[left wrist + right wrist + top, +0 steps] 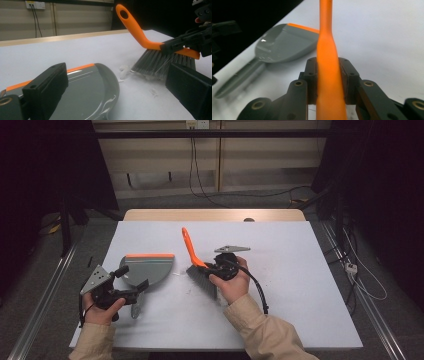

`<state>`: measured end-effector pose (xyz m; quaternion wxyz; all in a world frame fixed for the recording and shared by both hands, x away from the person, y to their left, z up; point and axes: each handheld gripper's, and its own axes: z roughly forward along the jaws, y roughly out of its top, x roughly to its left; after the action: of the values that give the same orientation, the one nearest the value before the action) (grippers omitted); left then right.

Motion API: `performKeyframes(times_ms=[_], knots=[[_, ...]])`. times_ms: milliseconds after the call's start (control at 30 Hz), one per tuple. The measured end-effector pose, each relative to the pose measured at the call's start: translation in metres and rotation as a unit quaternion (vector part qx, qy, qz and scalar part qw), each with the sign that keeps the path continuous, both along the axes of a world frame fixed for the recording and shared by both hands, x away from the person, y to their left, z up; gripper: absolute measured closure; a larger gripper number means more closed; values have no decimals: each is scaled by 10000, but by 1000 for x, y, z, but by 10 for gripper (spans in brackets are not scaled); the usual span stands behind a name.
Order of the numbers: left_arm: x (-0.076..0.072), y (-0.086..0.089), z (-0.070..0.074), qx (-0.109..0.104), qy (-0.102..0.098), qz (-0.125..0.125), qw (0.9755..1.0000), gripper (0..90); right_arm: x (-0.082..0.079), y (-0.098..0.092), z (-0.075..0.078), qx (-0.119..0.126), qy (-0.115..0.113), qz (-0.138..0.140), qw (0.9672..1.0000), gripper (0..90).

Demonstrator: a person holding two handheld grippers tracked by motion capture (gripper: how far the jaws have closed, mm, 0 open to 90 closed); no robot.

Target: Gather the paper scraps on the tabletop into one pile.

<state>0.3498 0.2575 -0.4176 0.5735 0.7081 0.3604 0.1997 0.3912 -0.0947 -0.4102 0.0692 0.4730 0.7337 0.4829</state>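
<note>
White table under both grippers. Right gripper clamped on orange brush. Grey dustpan at 9 o'clock from brush; left gripper spread wide beside dustpan.

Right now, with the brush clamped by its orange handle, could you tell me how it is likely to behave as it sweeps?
The brush will probably stay firm in the right gripper, whose jaws clamp its thin orange handle on both sides. Its grey bristles look soft and already splay against the table, so they should flex. It looks like light plastic, so pushing the white scraps should take little force.
</note>
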Motion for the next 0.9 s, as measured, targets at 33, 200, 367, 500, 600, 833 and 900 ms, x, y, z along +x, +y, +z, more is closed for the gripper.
performKeyframes(times_ms=[33, 200, 367, 500, 600, 833, 900], knots=[[0, 0, 0, -20, 1, 10, 10000, 42, 0, 4, 2, 18, -34, 50, 10000, 718], [0, 0, -1, -28, 17, 15, 10000, 42, 0, 26, -2, 157, 49, 177, 9997, 718], [0, 0, -1, -18, 15, 11, 10000, 42, 2, 46, -13, 180, 182, 294, 9992, 718], [1, 0, -1, 3, 15, 3, 10000, 42, 9, 53, -21, 288, 287, 163, 9990, 718], [0, 1, -1, -46, 13, 9, 10000, 42, 16, 49, -24, 192, 399, -4, 9990, 717], [1, 2, -2, 31, 24, 20, 10000, 42, 17, 20, -20, 39, 452, -337, 9984, 717], [0, 1, -2, 7, 20, 24, 10000, 42, 17, 11, -19, -73, 387, -417, 9984, 716]])
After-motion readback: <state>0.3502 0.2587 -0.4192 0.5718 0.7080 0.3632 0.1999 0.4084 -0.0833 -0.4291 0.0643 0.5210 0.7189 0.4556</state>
